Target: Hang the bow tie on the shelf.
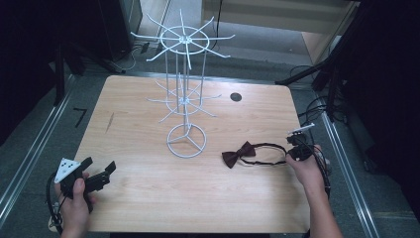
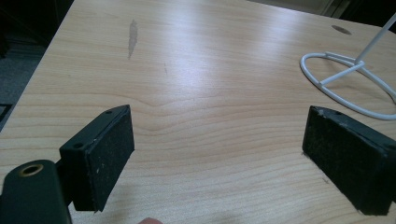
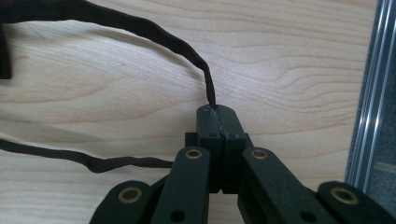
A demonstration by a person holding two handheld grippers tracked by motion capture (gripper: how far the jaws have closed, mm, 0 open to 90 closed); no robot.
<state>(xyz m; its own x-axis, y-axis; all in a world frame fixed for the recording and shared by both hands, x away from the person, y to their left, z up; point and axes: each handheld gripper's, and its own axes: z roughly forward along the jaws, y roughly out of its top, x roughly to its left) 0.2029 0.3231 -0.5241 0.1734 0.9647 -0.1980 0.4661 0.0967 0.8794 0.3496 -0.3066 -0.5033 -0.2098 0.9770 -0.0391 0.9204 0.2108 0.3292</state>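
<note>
A dark brown bow tie (image 1: pixel 238 153) lies on the wooden table (image 1: pixel 148 198), right of the middle, its thin strap (image 1: pixel 270 145) looping off to the right. My right gripper (image 1: pixel 298 152) sits at the strap's far end, near the table's right edge. In the right gripper view its jaws (image 3: pixel 217 122) are pressed together with the strap (image 3: pixel 177 44) pinched between them. My left gripper (image 1: pixel 101 171) rests at the table's near left. Its pads (image 2: pixel 108 156) stand wide apart over bare wood with nothing between them.
A white wire display stand (image 1: pixel 185 74) with radiating hooks rises from a ring base (image 1: pixel 186 140) at the table's middle; the base (image 2: pixel 348 81) lies just beyond my left gripper. A round cable hole (image 1: pixel 236 97) is at the back right. A metal rail (image 3: pixel 371 93) runs along the right edge.
</note>
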